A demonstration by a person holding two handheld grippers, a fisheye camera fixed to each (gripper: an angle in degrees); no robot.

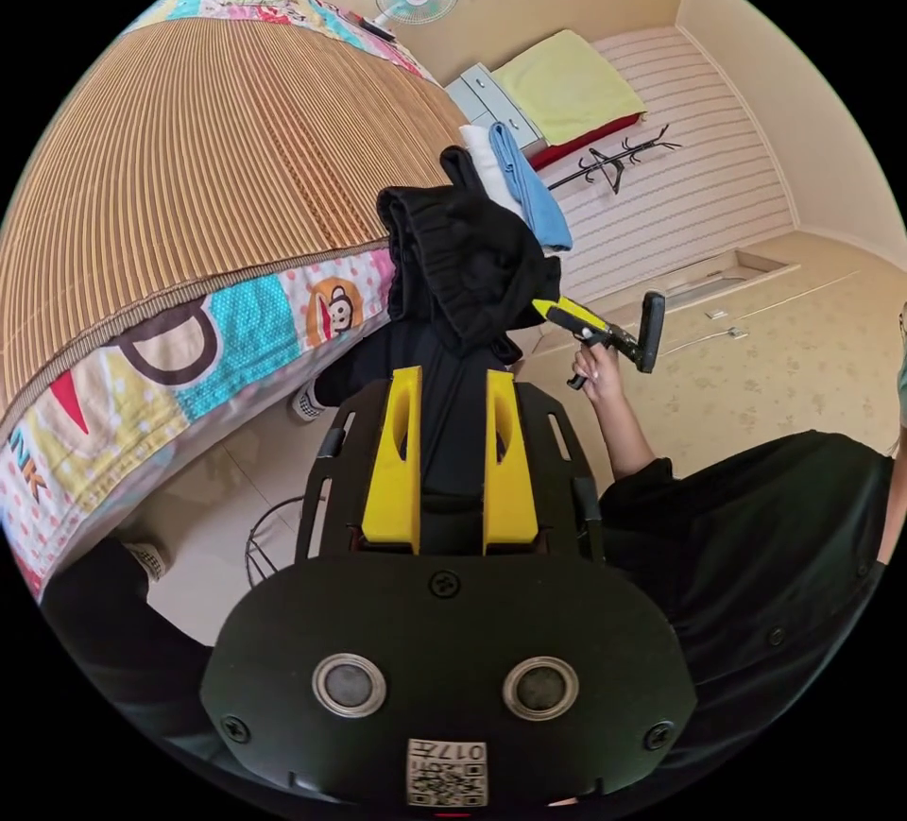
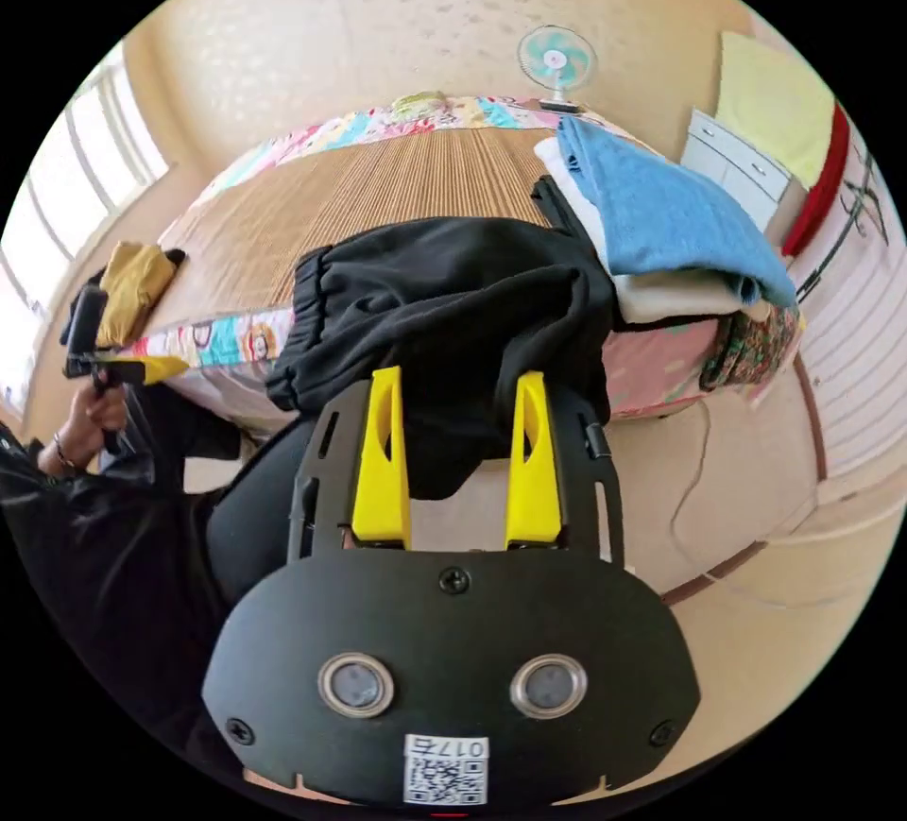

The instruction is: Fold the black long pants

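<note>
While both tools [image 1: 452,386] [image 2: 459,391] stand released around the black pants [image 2: 453,311], bedding [image 1: 142,386] reads "NK".

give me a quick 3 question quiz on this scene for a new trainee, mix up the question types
1. True or false: the black pants lie flat and fully folded in the middle of the bamboo mat.
2. Multiple choice: what lies on top of the stack of clothes at the bed's corner? A) a blue piece B) a red piece C) a green piece
3. Fill in: the jaws of the right gripper stand ____.

Key
1. False: they are bunched at the bed's edge and hang over it.
2. A, the blue piece.
3. Apart, with black cloth showing between them.
</note>
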